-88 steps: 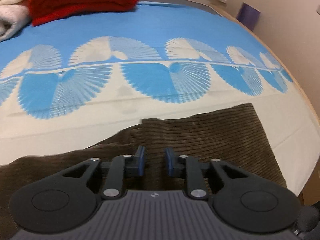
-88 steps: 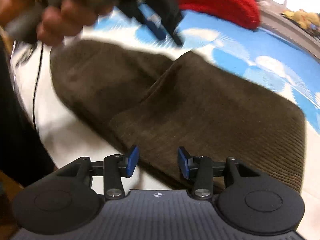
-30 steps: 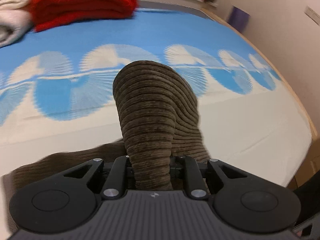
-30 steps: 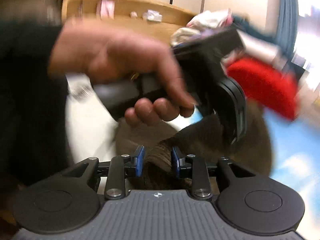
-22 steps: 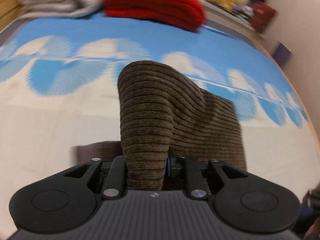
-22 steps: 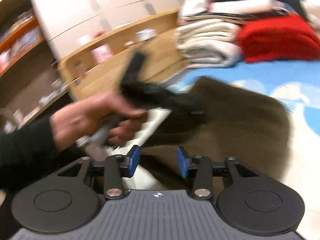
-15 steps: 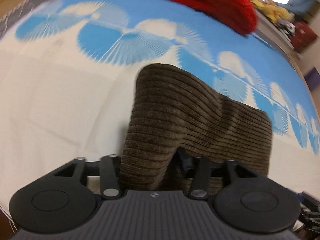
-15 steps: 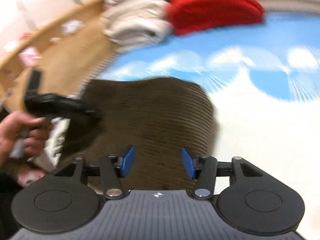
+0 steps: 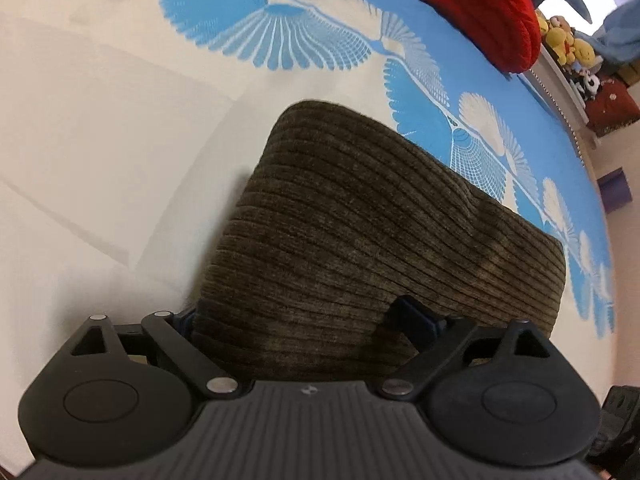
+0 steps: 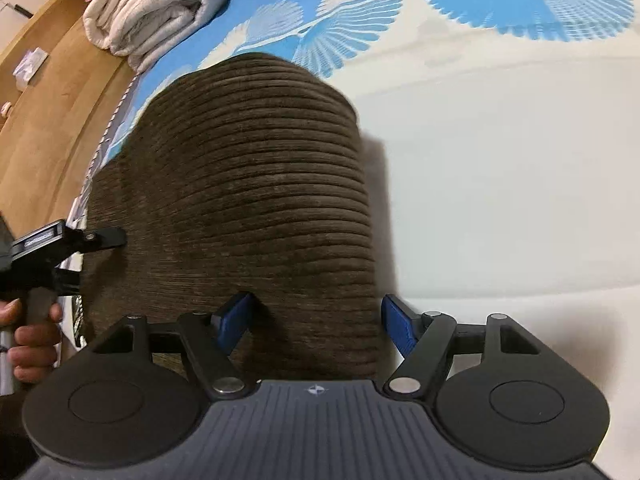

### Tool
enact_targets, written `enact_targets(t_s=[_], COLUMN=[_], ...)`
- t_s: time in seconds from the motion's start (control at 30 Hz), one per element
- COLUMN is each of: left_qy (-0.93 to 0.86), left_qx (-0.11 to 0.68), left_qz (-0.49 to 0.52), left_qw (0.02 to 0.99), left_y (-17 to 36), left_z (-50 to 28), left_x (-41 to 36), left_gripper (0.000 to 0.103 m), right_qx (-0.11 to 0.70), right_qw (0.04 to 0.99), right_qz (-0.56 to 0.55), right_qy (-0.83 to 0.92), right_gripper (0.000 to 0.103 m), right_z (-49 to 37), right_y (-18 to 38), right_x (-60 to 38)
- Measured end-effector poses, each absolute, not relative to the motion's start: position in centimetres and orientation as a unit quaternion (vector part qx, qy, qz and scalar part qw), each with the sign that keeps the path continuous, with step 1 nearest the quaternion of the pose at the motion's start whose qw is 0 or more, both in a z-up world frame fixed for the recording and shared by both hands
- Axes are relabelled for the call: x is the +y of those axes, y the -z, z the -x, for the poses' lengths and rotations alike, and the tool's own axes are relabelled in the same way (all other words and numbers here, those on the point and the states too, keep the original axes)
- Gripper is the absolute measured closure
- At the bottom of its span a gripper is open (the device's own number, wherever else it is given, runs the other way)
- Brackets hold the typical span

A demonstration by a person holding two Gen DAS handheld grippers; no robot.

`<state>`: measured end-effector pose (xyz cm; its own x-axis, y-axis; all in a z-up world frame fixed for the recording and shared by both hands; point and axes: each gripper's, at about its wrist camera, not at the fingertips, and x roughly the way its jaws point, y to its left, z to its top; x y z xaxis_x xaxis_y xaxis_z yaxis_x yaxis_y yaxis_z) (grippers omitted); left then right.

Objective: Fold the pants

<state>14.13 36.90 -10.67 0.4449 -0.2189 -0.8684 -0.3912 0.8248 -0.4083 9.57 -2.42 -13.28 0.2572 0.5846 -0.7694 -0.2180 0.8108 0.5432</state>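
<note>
Covering most of the white-and-blue bedsheet (image 9: 100, 128) nearby, the brown corduroy pants (image 9: 360, 232) lie doubled over; thick, soft and limp, they look best pinched at corners. Both left gripper (image 9: 308, 320) and right gripper (image 10: 316, 320) jaws are opening, cloth lying loose between them.

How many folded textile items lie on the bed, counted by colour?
Brown: 1, the corduroy pants
Red: 1, a folded red blanket
Cream: 1, a folded cream blanket
Total: 3, all on the blue and white sheet
</note>
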Motion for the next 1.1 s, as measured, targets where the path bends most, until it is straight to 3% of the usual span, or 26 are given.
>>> enact_targets(t_s=[0.07, 0.13, 0.23, 0.37, 1.0, 1.03, 1.1], left_qy=[-0.057, -0.065, -0.066, -0.056, 0.128, 0.138, 0.131], left_qx=[0.524, 0.525, 0.515, 0.507, 0.413, 0.398, 0.391], left_qz=[0.289, 0.281, 0.265, 0.258, 0.254, 0.253, 0.25], left_qw=[0.799, 0.801, 0.813, 0.821, 0.865, 0.871, 0.876], left_y=[10.9, 10.7, 9.3, 7.8, 1.7, 1.3, 1.3], left_z=[-14.5, -14.9, -15.4, -16.4, -26.2, -26.5, -27.1], left_x=[36.6, 36.0, 34.9, 32.8, 8.5, 7.6, 6.9], left_gripper=[0.008, 0.011, 0.038, 0.06, 0.071, 0.069, 0.054], right_qx=[0.545, 0.534, 0.512, 0.482, 0.398, 0.392, 0.378], right_qw=[0.781, 0.789, 0.8, 0.809, 0.886, 0.89, 0.899], right_qz=[-0.151, -0.135, -0.131, -0.143, -0.145, -0.142, -0.129], right_qy=[-0.265, -0.273, -0.284, -0.303, -0.187, -0.186, -0.179], right_gripper=[0.036, 0.054, 0.073, 0.078, 0.08, 0.08, 0.079], right_z=[-9.7, -9.5, -9.4, -9.9, -12.0, -12.4, -13.3], right_y=[12.9, 12.1, 10.8, 7.8, -1.4, -1.6, -1.7], right_x=[-2.2, -1.9, -2.0, -3.4, -26.0, -26.9, -29.1])
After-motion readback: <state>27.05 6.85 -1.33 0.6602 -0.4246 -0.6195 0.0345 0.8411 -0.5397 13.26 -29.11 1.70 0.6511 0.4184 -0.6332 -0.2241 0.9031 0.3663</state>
